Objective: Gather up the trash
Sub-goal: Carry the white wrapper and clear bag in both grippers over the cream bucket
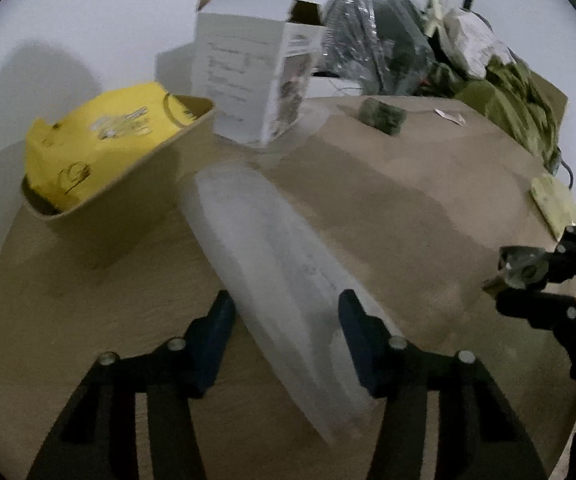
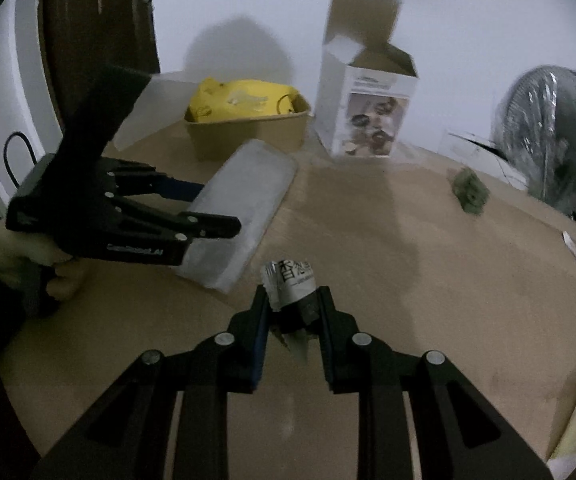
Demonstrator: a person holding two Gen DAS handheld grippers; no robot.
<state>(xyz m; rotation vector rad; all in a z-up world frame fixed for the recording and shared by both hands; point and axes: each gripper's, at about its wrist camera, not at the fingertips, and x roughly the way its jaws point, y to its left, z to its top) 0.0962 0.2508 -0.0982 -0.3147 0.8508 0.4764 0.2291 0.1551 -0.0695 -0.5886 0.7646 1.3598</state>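
My left gripper [image 1: 286, 316] is shut on a long translucent plastic lid [image 1: 272, 264] and holds it tilted over the table; both show in the right wrist view, the gripper [image 2: 212, 208] at left with the lid [image 2: 244, 208]. My right gripper [image 2: 292, 308] is shut on a crumpled silver wrapper [image 2: 289, 284] with black print; it shows at the right edge of the left wrist view [image 1: 523, 276]. A tan bin [image 1: 128, 200] holding a yellow bag [image 1: 100, 140] stands ahead left; it also shows in the right wrist view [image 2: 248, 132].
An open white carton [image 1: 256, 76] stands behind the bin, also in the right wrist view [image 2: 367, 100]. A green scrubber [image 1: 381, 116], a small paper scrap [image 1: 449, 116], a wrapped fan [image 1: 375, 40] and green cloth [image 1: 519, 100] lie at the back right. A yellowish pad [image 1: 553, 204] lies right.
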